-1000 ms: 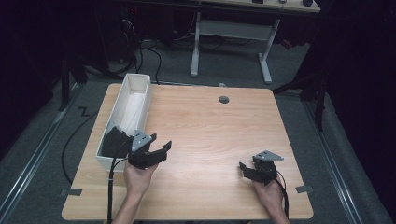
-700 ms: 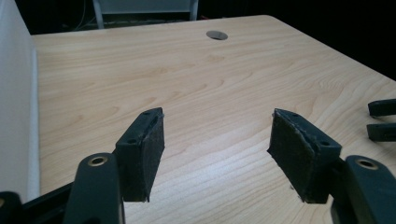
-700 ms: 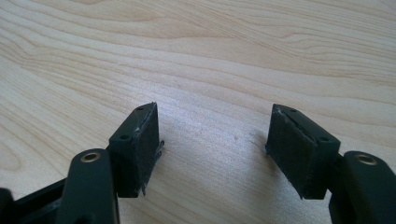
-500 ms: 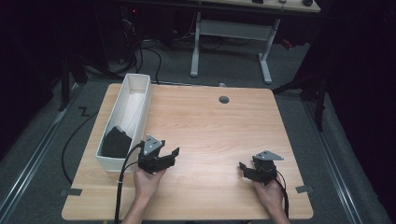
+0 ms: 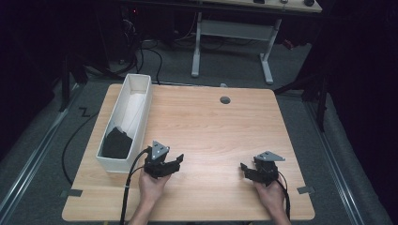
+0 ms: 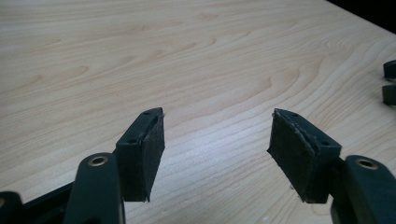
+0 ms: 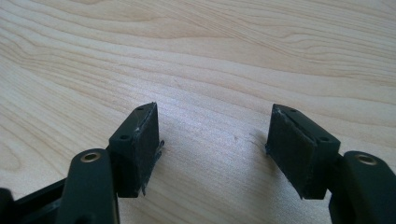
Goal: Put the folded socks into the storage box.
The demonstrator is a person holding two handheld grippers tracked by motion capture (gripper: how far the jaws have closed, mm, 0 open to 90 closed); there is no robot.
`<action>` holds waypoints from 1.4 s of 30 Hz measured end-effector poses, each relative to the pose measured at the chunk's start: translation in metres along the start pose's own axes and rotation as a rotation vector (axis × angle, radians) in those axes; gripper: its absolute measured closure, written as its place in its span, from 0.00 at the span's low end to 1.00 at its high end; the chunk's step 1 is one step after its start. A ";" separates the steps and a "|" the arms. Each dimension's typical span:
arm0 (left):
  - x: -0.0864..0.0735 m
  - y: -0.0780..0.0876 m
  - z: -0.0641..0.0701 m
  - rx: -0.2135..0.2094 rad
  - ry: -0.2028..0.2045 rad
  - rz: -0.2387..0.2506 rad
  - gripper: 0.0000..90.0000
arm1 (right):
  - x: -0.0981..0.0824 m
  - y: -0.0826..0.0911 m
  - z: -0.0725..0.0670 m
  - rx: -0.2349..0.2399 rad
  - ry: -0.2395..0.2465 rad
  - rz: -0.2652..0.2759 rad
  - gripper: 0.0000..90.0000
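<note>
My left gripper [image 5: 177, 161] rests low over the wooden table [image 5: 206, 126] at the front left, just right of the white bin [image 5: 140, 89]. Its jaws point toward the right and stand open with nothing between them, as the left gripper view [image 6: 217, 140] confirms. A dark cloth [image 5: 116, 143] lies in the near end of the bin. My right gripper [image 5: 245, 168] sits at the front right, jaws pointing left. They too are open and empty over bare wood in the right gripper view [image 7: 212, 135]. Its fingertips [image 6: 388, 81] show at the right edge of the left gripper view.
A round grommet hole [image 5: 225, 100] sits near the table's far edge. Beyond the table stands a white desk frame [image 5: 232, 33] among floor cables. The bin runs along the table's left edge.
My left gripper has moved away from the bin, down and toward the table's front, and the dark cloth it carried beside the bin now lies inside it. The right gripper has not moved.
</note>
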State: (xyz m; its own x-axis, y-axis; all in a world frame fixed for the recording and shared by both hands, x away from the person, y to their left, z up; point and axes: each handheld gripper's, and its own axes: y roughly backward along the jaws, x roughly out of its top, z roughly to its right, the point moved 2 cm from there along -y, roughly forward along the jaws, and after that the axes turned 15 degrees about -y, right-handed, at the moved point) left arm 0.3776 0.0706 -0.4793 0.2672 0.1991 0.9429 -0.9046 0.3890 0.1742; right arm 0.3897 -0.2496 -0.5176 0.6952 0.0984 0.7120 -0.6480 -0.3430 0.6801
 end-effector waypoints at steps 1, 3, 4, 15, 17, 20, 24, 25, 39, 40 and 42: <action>-0.002 -0.001 -0.001 0.004 -0.001 -0.002 0.40 | 0.000 0.000 0.000 0.000 0.000 0.000 0.38; -0.006 -0.003 -0.002 0.016 -0.009 -0.011 0.40 | 0.000 0.000 0.000 0.000 0.000 0.000 0.38; -0.008 -0.004 -0.004 0.020 -0.011 -0.018 0.40 | 0.000 0.000 0.000 0.000 0.000 0.000 0.38; -0.022 -0.013 -0.009 0.065 -0.043 -0.051 0.40 | 0.000 0.000 0.000 0.000 0.000 0.000 0.38; -0.025 -0.015 -0.009 0.082 -0.060 -0.051 0.40 | 0.000 0.000 0.000 0.000 0.000 0.000 0.38; -0.029 -0.017 -0.010 0.103 -0.095 -0.062 0.40 | 0.000 0.000 0.000 0.000 0.000 0.000 0.38; -0.034 -0.019 -0.010 0.113 -0.119 -0.075 0.39 | 0.000 0.000 0.000 0.000 0.000 0.000 0.38; -0.034 -0.019 -0.010 0.113 -0.120 -0.079 0.39 | 0.000 0.000 0.000 0.000 0.000 0.000 0.38; -0.039 -0.025 -0.011 0.132 -0.122 -0.121 0.37 | 0.000 0.000 0.000 0.000 0.000 0.000 0.38; -0.040 -0.025 -0.011 0.129 -0.121 -0.127 0.37 | 0.000 0.000 0.000 0.000 0.000 0.000 0.38; -0.039 -0.025 -0.012 0.128 -0.105 -0.133 0.35 | 0.000 0.000 0.000 0.000 0.000 0.000 0.38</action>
State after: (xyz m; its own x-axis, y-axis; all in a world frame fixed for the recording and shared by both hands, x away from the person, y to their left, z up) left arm 0.3941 0.0642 -0.5242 0.3565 0.0560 0.9326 -0.9005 0.2865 0.3271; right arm 0.3896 -0.2496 -0.5176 0.6950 0.0985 0.7122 -0.6482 -0.3429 0.6799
